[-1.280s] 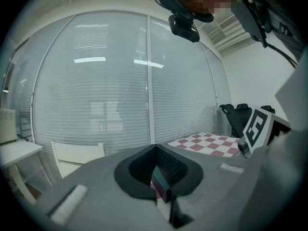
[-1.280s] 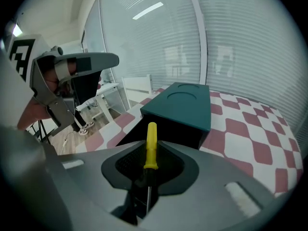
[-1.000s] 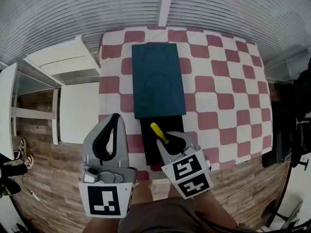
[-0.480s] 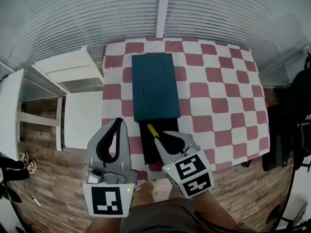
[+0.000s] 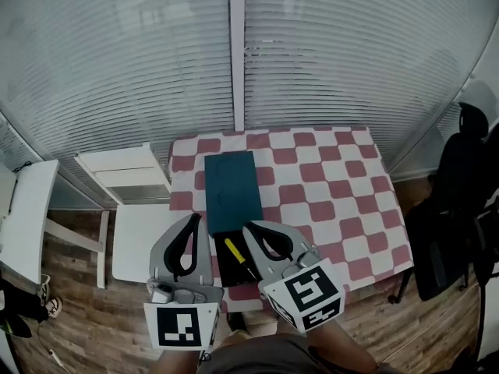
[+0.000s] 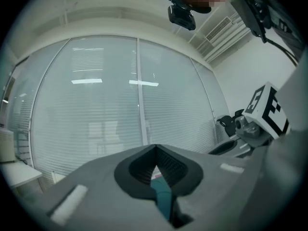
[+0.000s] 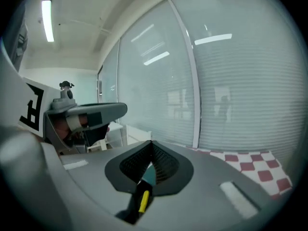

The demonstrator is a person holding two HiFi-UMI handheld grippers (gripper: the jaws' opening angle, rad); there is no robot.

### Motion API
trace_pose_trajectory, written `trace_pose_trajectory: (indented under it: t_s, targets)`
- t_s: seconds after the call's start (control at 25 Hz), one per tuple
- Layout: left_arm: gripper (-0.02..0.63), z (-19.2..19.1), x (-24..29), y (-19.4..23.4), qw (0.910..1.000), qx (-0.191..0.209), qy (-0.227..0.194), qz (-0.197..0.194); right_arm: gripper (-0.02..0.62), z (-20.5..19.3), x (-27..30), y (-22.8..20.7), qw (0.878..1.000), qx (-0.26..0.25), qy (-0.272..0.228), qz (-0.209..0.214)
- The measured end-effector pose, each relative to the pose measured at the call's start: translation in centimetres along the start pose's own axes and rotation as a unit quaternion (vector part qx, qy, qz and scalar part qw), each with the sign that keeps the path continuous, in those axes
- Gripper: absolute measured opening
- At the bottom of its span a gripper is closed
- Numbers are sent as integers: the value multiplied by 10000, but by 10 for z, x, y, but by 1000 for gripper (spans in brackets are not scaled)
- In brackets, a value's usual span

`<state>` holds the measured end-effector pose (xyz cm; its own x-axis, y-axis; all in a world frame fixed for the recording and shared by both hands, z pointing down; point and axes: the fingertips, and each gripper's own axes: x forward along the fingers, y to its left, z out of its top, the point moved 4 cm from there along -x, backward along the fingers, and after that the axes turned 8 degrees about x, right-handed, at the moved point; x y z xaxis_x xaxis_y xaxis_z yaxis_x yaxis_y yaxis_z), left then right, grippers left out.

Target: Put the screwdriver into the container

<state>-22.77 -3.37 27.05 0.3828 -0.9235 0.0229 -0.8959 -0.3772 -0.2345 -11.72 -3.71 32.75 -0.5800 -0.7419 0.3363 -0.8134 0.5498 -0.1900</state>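
The yellow-handled screwdriver (image 5: 234, 253) lies in the black open container (image 5: 227, 269) at the near edge of the checkered table (image 5: 335, 201). A teal box (image 5: 232, 192) sits just behind the container. My left gripper (image 5: 192, 218) and right gripper (image 5: 251, 228) are held high above the table's near edge, one on each side of the screwdriver, both shut with nothing between the jaws. In the right gripper view the yellow handle (image 7: 143, 201) and the teal box (image 7: 150, 176) show below the shut jaws. The left gripper view shows only the teal box (image 6: 163, 198) there.
White shelving (image 5: 129, 178) and a white bench (image 5: 140, 240) stand left of the table. A black chair (image 5: 460, 209) is at the right. Window blinds (image 5: 234, 53) run behind the table. Wooden floor surrounds it.
The head view has pulled up and back, so the table looks smaller. Both grippers have lifted away from the table. The screwdriver now lies clear of the right gripper inside the black container.
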Motion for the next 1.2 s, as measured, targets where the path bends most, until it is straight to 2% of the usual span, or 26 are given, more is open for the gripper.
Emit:
trace_pose_trajectory:
  t_s: [0.2, 0.44, 0.72, 1.2]
  targets:
    - [0, 40, 11, -6, 9988, 206, -438, 99, 26, 60, -28, -18, 9932, -465, -1012, -349]
    - [0, 57, 22, -22, 9974, 382, -603, 55, 25, 89, -54, -41, 9819, -782, -1557, -738]
    - [0, 68, 35, -32, 9956, 534, -763, 32, 25, 102, -66, -55, 9772, -923, -1715, -845]
    - [0, 67, 46, -36, 9963, 517, -683, 67, 25, 104, -65, -67, 9778, -882, -1721, -810]
